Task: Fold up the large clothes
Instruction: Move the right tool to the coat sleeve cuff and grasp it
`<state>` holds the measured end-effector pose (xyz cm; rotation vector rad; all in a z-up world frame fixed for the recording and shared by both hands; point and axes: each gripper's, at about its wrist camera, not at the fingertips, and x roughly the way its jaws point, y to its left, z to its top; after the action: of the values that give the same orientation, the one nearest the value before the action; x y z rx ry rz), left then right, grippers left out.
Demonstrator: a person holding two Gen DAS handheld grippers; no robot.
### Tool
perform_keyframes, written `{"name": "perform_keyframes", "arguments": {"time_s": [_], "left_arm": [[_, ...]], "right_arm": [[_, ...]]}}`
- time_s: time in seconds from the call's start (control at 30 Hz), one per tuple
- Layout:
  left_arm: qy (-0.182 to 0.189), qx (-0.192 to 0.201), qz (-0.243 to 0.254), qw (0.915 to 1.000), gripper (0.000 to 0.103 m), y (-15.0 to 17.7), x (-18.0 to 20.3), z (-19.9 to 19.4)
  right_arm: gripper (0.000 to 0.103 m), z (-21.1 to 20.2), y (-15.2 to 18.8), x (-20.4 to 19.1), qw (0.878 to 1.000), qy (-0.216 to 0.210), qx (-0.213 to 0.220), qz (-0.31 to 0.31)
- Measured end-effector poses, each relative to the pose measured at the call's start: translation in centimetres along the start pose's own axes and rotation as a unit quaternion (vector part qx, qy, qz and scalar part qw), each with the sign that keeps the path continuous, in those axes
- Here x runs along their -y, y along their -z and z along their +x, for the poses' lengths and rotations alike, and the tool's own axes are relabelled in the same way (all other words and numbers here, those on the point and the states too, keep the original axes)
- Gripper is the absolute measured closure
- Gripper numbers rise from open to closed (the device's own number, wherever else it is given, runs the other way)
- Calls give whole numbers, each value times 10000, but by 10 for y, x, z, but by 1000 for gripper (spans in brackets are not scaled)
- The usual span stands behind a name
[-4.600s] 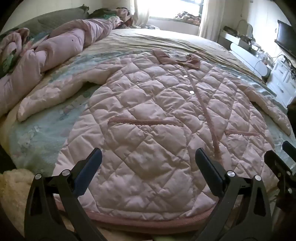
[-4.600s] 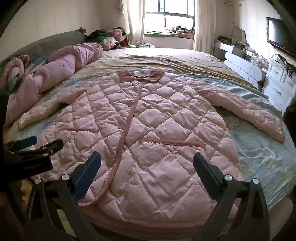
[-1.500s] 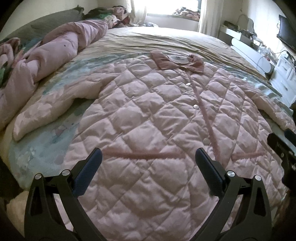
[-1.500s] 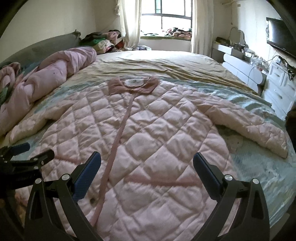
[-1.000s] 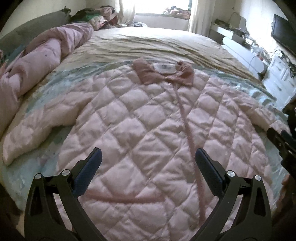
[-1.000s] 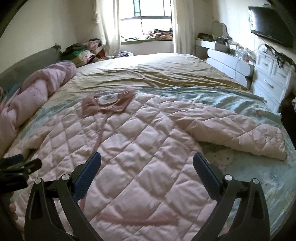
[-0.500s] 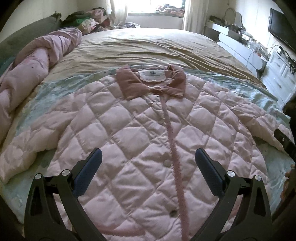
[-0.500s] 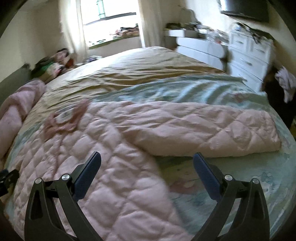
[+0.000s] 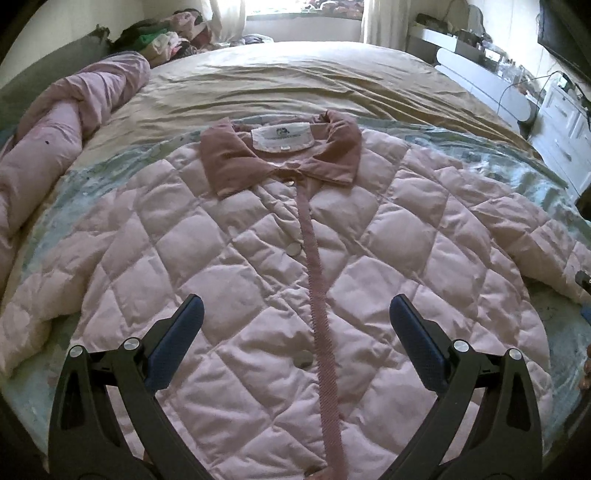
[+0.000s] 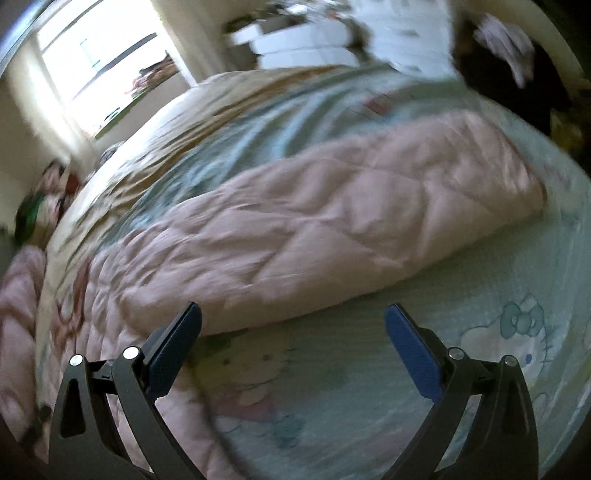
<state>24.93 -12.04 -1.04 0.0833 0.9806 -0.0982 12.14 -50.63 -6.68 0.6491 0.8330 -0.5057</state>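
Note:
A pink quilted jacket (image 9: 229,273) lies flat and buttoned on the bed, its darker collar (image 9: 280,158) toward the far side. My left gripper (image 9: 295,317) hovers open above the jacket's front, the button strip (image 9: 314,280) running between its fingers. The jacket's right sleeve (image 10: 351,229) stretches across the right wrist view, blurred by motion, cuff at the right. My right gripper (image 10: 291,325) hangs open just short of that sleeve, over the bedsheet, holding nothing. The left sleeve (image 9: 33,317) trails off toward the bed's left edge.
A rolled pink duvet (image 9: 70,122) lies along the left side of the bed. A pale green cartoon-print sheet (image 10: 424,373) and a tan sheet (image 9: 295,81) cover the mattress. White drawers (image 9: 561,129) stand at the right, a clothes pile (image 9: 166,33) by the window.
Both grippers moved forward over the jacket. The left now sits over the chest near the collar. The right swung to the right and tilted, now facing the right sleeve.

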Motion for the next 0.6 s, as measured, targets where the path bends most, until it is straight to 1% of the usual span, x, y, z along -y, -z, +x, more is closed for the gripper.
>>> {"name": "perform_keyframes", "arguments": {"time_s": [0.03, 0.07, 0.13, 0.27, 0.33, 0.47, 0.6], "left_arm": [[-20, -11, 2, 10000, 9, 0, 0, 2], [-134, -13, 8, 9999, 9, -1, 0, 4], [-242, 4, -11, 9997, 9, -2, -2, 6], [-234, 32, -161, 9996, 9, -10, -12, 9], [-278, 64, -184, 9994, 9, -15, -16, 11], [-380, 118, -285, 9988, 9, -26, -27, 12], [-358, 175, -467, 9981, 9, -32, -42, 6]], "right_arm": [[4, 3, -3, 11, 9998, 61, 14, 163], [4, 6, -5, 21, 9994, 105, 17, 325], [4, 11, -9, 38, 9981, 170, 25, 599], [4, 26, -17, 73, 9907, 104, -104, 1352], [4, 28, -24, 83, 9871, 2, -9, 1600], [4, 35, -41, 96, 9823, 18, 170, 1864], [5, 44, -57, 118, 9710, -160, 444, 2346]]}}
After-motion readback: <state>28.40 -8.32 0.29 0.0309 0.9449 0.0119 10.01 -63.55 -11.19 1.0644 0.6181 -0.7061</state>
